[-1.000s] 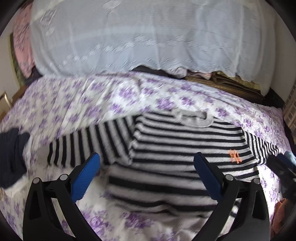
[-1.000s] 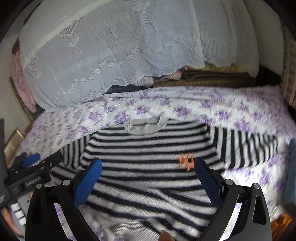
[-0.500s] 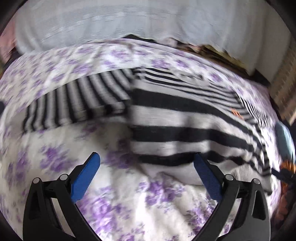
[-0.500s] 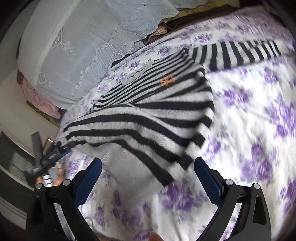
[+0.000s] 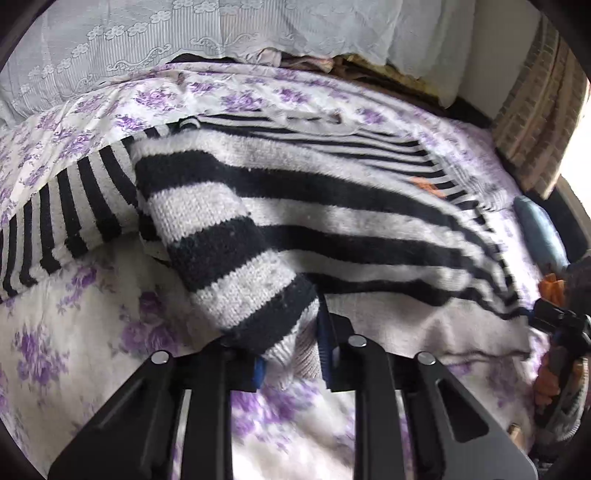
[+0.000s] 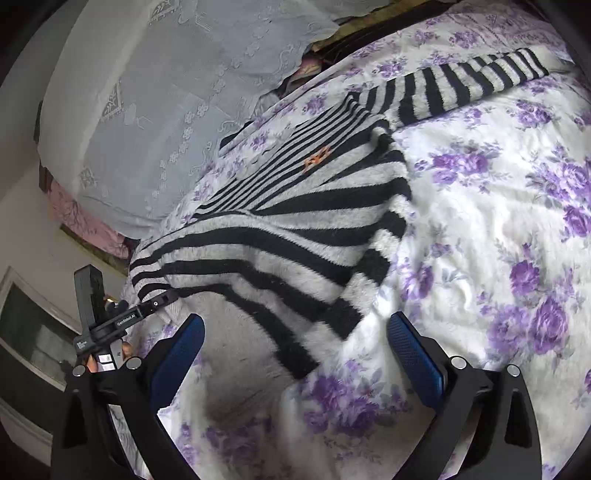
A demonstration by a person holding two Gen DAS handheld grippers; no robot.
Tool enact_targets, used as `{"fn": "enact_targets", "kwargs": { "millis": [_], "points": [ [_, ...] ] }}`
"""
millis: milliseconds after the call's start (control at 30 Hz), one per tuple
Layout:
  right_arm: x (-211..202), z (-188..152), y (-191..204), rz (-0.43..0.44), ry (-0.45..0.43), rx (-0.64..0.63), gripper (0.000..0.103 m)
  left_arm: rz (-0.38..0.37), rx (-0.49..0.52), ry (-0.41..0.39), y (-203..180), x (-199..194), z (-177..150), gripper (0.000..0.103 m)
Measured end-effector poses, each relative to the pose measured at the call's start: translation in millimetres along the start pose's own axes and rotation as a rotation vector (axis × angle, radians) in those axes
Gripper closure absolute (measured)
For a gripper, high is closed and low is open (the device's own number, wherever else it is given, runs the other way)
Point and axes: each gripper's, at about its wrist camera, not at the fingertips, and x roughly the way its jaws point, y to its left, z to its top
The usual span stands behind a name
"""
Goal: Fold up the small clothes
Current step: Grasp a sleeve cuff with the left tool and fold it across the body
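Bed [image 6: 498, 229]: I am looking at a white sheet with purple flowers, covering the whole surface under both tools.
Lace cover [image 5: 221, 33]: it is lying over a pile at the far edge of the bed.
Sweater [image 5: 332, 206]: black and white stripes, it is lying face up mid-bed, sleeves [image 6: 461, 85] spreading out to the sides, an orange logo [image 6: 316, 158] showing on the chest.
Left tool [image 5: 291, 354]: I am closing its jaws, now narrow, with the sweater's near hem corner bunching between the blue pads [image 5: 322, 343].
Right tool [image 6: 295, 350]: I am holding it wide above the other hem corner [image 6: 295, 354], the pads clear of the knit.
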Motion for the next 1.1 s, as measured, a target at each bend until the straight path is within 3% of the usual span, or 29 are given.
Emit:
{"fn": "enact_targets", "kwargs": {
  "millis": [67,200,300,333,367,400,433,600,633,733,800,833,900,1000,1067,1100],
  "points": [
    [4.1,2.1,-0.4,0.064,0.022,0.014,0.003,-0.059,-0.026,-0.017,1.2,-14.8,-5.4,0.083],
    [16.2,5.4,0.5,0.061,0.043,-0.009,0.003,-0.123,-0.065,-0.01,10.5,-25.2,-14.8,0.081],
    [24.8,9.3,3.5,0.033,0.042,-0.02,0.003,-0.099,-0.143,0.051,24.1,-3.3,-14.2,0.053],
    [29.1,11.5,5.3,0.023,0.051,-0.024,0.003,-0.118,-0.179,0.083,27.4,7.0,-13.9,0.052],
    [35.2,15.3,7.0,0.007,0.068,-0.031,0.003,-0.132,-0.19,0.104,27.6,12.6,-13.8,0.053],
    [38.6,17.3,8.2,-0.005,0.077,-0.035,0.003,-0.135,-0.189,0.113,25.7,14.7,-13.9,0.066],
    [39.8,17.8,9.0,-0.01,0.079,-0.035,0.003,-0.146,-0.166,0.111,20.0,12.0,-14.1,0.088],
    [32.5,10.9,9.4,0.051,0.078,-0.041,0.004,-0.201,-0.1,0.035,-8.6,-33.5,-25.0,0.089],
    [27.6,8.3,9.1,0.074,0.079,-0.041,0.013,-0.237,-0.1,0.039,-12.9,-45.4,-31.4,0.089],
    [10.8,2.3,5.6,0.118,0.094,-0.051,0.032,-0.314,-0.118,0.103,-16.0,-70.5,-58.7,0.089],
    [-2.6,-2.7,1.5,0.065,0.091,-0.064,0.032,-0.355,-0.16,0.168,-8.3,-73.5,-81.2,0.089],
    [-7.3,-5.2,0.1,0.025,0.086,-0.078,0.023,-0.363,-0.19,0.226,-0.9,-68.7,-97.8,0.089],
    [-18.3,-10.8,0.0,-0.089,0.072,-0.117,0.005,-0.26,-0.275,0.322,20.1,-54.4,-129.9,0.092],
    [-35.8,-16.1,5.8,-0.165,0.066,-0.172,0.005,-0.305,-0.355,0.278,34.5,-65.8,-143.1,0.093],
    [-50.4,-14.6,13.5,-0.179,0.015,-0.195,0.005,-0.206,-0.268,0.197,21.1,-88.4,-132.2,0.088],
    [-58.1,-11.0,23.1,-0.161,-0.018,-0.221,0.004,-0.159,-0.215,0.165,12.0,-97.1,-124.9,0.077]
  ]
}}
